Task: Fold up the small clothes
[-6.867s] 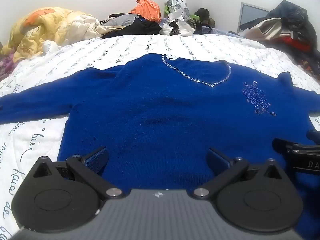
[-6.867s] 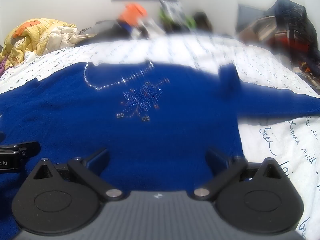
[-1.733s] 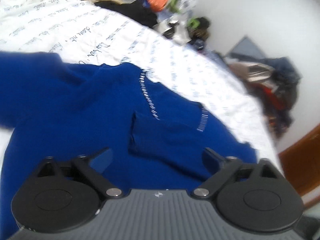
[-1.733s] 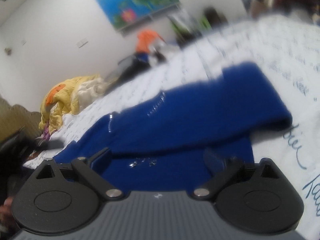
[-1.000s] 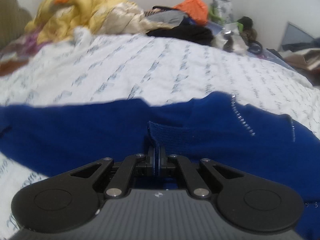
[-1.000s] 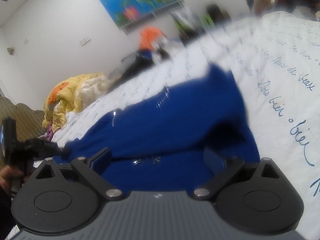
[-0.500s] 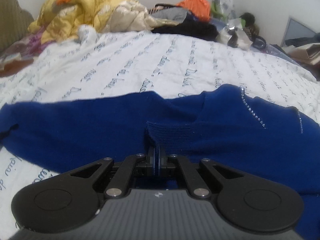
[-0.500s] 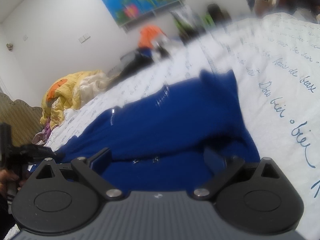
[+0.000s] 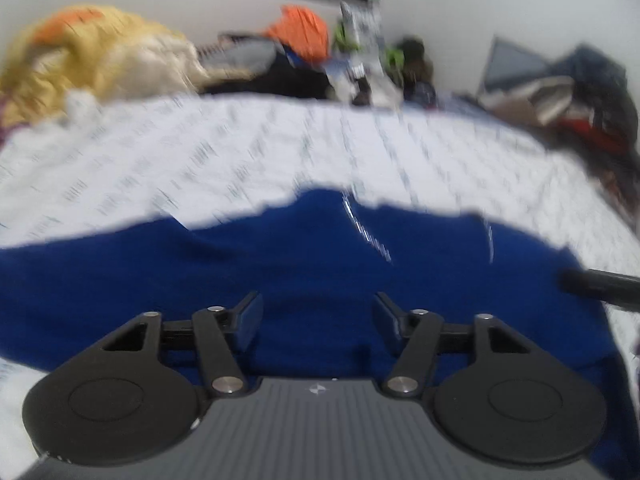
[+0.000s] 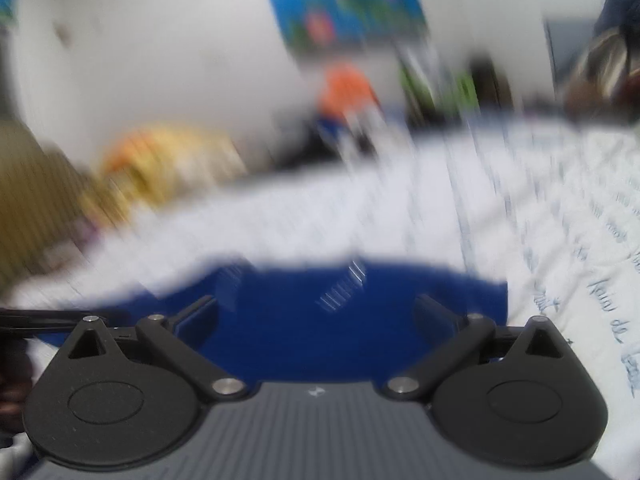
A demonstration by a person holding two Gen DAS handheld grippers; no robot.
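A bed fills both views, covered by a white sheet [image 9: 248, 152] printed with lines of dark script. Along its far edge lies a heap of things: a yellow and orange quilt [image 9: 92, 56] at the left, dark clothes with an orange bundle [image 9: 304, 34] near the middle, and a darker pile of garments [image 9: 576, 92] at the right. Behind them is a white wall with a blue and green flower picture [image 10: 344, 4].

The blue sweater [image 9: 304, 264] lies flat across the near part of the sheet, its sparkling neckline trim [image 9: 368, 236] toward the far side. Beyond its far edge the sheet is bare up to the heap — a broad open band. To the right, script-covered sheet runs to the bed's edge.

The left gripper [image 9: 316, 316] hovers over the sweater with its jaws opening; blue knit shows in the gap, but the pads do not press on it. The right gripper [image 10: 316, 314] has its jaws wide apart over the sweater, holding nothing.

The left wrist view shows the sweater's long spread to the left and a dark bar [image 9: 600, 282] entering from the right edge. The right wrist view is heavily blurred — it alone shows the sweater's right edge [image 10: 502, 300] against the sheet and a brownish headboard-like shape [image 10: 36, 184] at far left.
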